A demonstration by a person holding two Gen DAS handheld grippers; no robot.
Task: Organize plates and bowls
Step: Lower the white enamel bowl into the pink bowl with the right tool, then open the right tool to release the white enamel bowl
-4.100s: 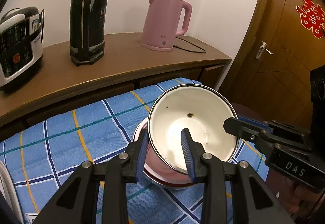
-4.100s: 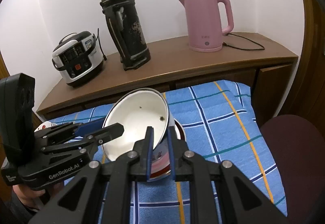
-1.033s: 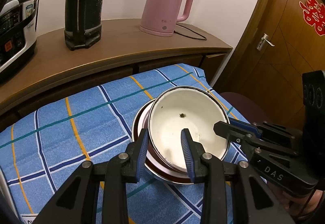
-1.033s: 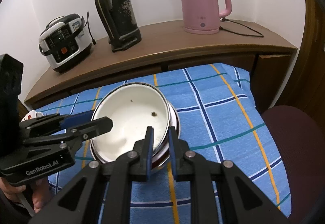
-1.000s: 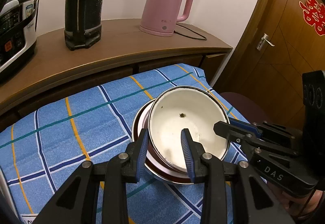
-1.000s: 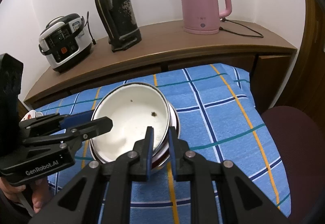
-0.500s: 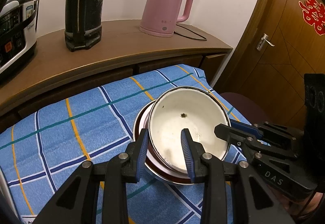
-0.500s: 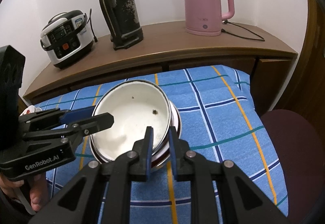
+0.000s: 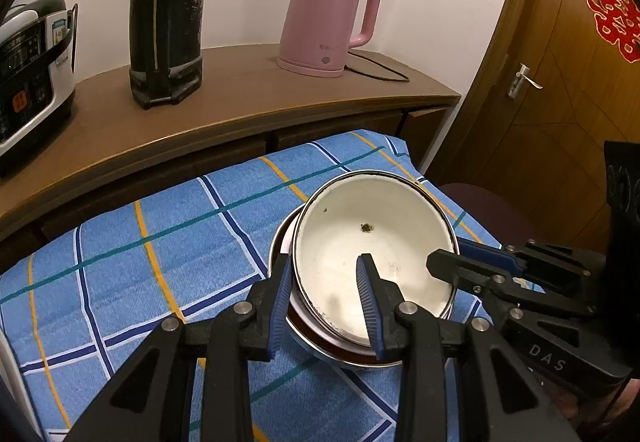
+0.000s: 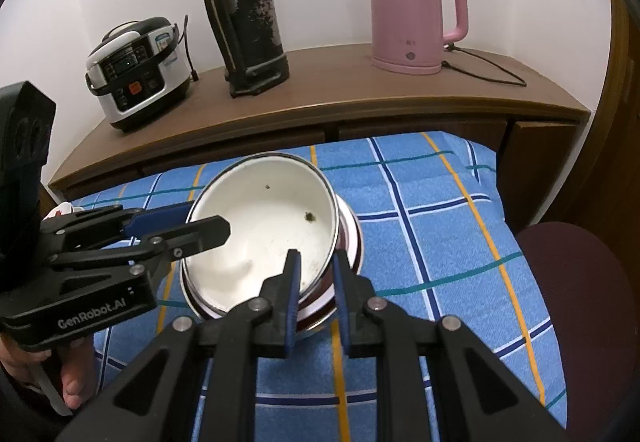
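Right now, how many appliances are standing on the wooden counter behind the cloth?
3. A rice cooker stands at the left end, a tall black flask in the middle, and a pink kettle at the right. The counter's far left runs out of view, so more may be hidden.

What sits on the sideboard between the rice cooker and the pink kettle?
A tall black thermos flask stands between the rice cooker and the pink kettle; the right wrist view shows all three whole.

White bowl [image 9: 372, 242] between left claw [image 9: 326, 282] fingers
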